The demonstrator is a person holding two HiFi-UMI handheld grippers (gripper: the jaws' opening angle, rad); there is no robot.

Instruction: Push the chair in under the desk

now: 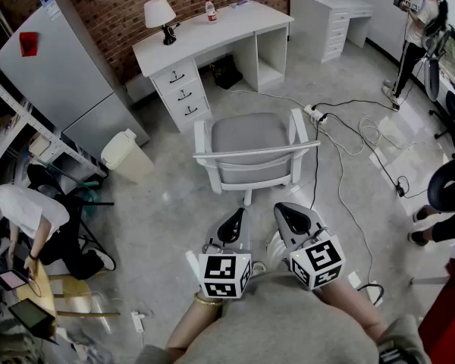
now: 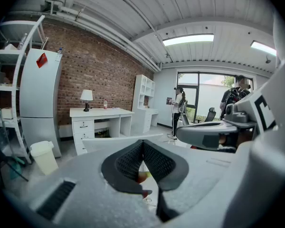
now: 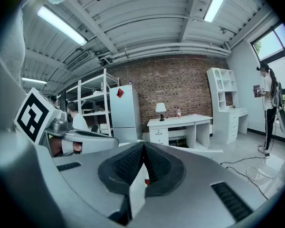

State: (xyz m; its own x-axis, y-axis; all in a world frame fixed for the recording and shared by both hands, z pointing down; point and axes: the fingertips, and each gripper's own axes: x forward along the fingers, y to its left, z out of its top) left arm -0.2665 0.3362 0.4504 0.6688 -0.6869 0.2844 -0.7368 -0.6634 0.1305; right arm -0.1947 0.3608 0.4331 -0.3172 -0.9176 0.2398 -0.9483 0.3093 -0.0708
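Both your tongs are pressed together with nothing between them. The left tongs (image 1: 233, 220) and right tongs (image 1: 287, 217) hang side by side just short of the chair (image 1: 252, 136). The chair stands on the floor, well apart from the table (image 1: 212, 32), with its seat facing the kneehole and its back rail (image 1: 254, 155) toward you.

It looks like a stiff white frame with a padded grey seat. It's likely too heavy to lift with tongs, but it should slide under a push. You need no pinch: set the closed tips against the back rail, one on either side of its middle, so the chair doesn't swing. Push level and steady, since a sharp shove could tip it. I can't tell whether it has castors. Mind the cable (image 1: 316, 150) by its right side and the dark bag (image 1: 226, 72) in the kneehole.
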